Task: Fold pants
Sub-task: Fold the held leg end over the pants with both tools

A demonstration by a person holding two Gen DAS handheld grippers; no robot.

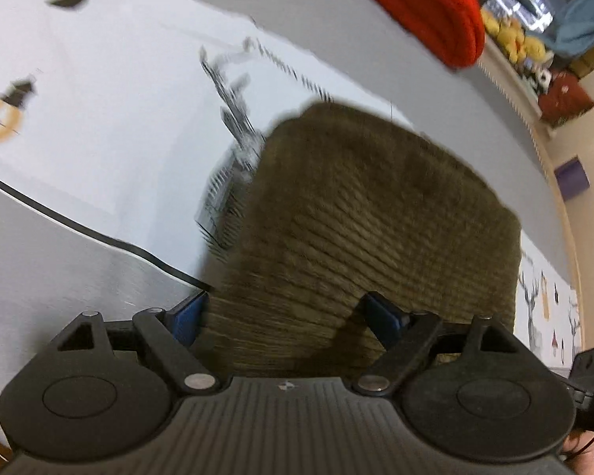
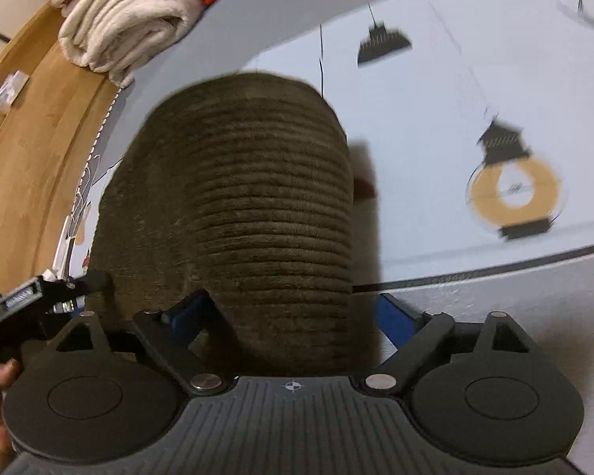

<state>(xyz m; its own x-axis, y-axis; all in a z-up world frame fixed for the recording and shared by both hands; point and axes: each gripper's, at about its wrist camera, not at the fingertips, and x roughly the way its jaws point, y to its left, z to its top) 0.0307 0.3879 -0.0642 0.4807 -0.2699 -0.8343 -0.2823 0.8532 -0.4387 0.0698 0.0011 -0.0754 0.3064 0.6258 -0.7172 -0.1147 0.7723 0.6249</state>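
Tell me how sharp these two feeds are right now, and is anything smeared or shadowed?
Left wrist: the brown ribbed pants and the tablecloth print are smeared by motion; the gripper body is sharp. Right wrist: the pants show clearer ribs, the lantern print is streaked, and a dark shadow falls to the right of the pants.

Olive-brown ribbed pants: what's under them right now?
Under the olive-brown ribbed pants lies the white printed tablecloth, showing a lantern print beside them. What lies directly beneath the fabric is hidden.
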